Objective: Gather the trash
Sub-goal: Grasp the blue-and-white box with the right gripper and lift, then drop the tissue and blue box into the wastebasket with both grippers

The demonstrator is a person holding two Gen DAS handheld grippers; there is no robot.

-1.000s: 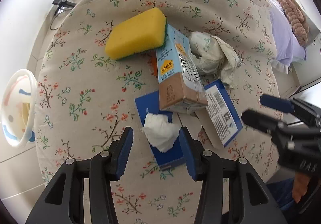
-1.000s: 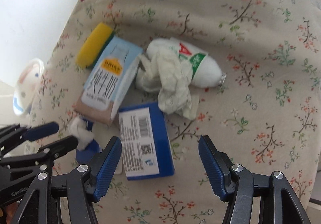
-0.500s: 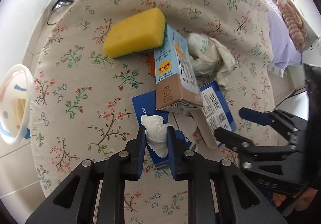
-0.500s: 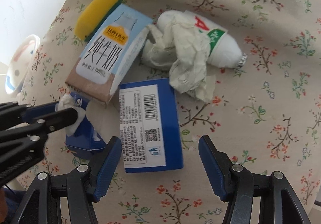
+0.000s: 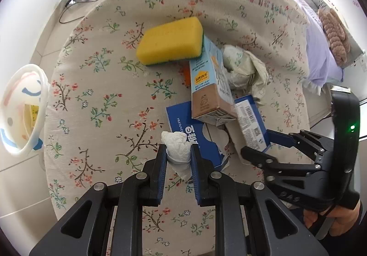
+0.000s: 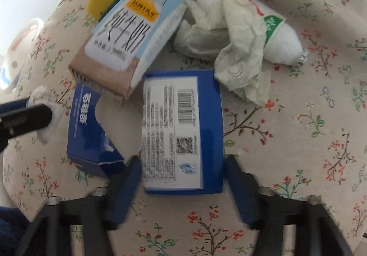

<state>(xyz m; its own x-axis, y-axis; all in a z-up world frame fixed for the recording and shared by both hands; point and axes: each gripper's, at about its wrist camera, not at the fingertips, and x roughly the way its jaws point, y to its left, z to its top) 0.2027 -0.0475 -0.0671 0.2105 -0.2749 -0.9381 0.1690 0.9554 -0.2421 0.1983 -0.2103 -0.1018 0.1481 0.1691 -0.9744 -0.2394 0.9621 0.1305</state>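
Observation:
My left gripper [image 5: 176,149] is shut on a crumpled white tissue [image 5: 177,148], held just off the torn blue box [image 5: 195,136]; the tissue also shows in the right wrist view [image 6: 45,116]. My right gripper [image 6: 181,162] is open, its fingers on either side of the near end of a flat blue box with a barcode label [image 6: 181,130], seen too in the left wrist view [image 5: 251,123]. A light blue milk carton [image 6: 130,38] leans on the boxes. Crumpled pale paper [image 6: 231,45] lies over a white bottle [image 6: 282,42].
A yellow sponge [image 5: 170,40] lies behind the carton. All rests on a round table with a floral cloth [image 5: 96,86]. A white bin with a cartoon face [image 5: 20,109] stands left of the table. A bed [image 5: 321,54] is at right.
My left gripper closed on the tissue and lifted it off the torn blue box. My right gripper moved forward until its open fingers flank the labelled blue box.

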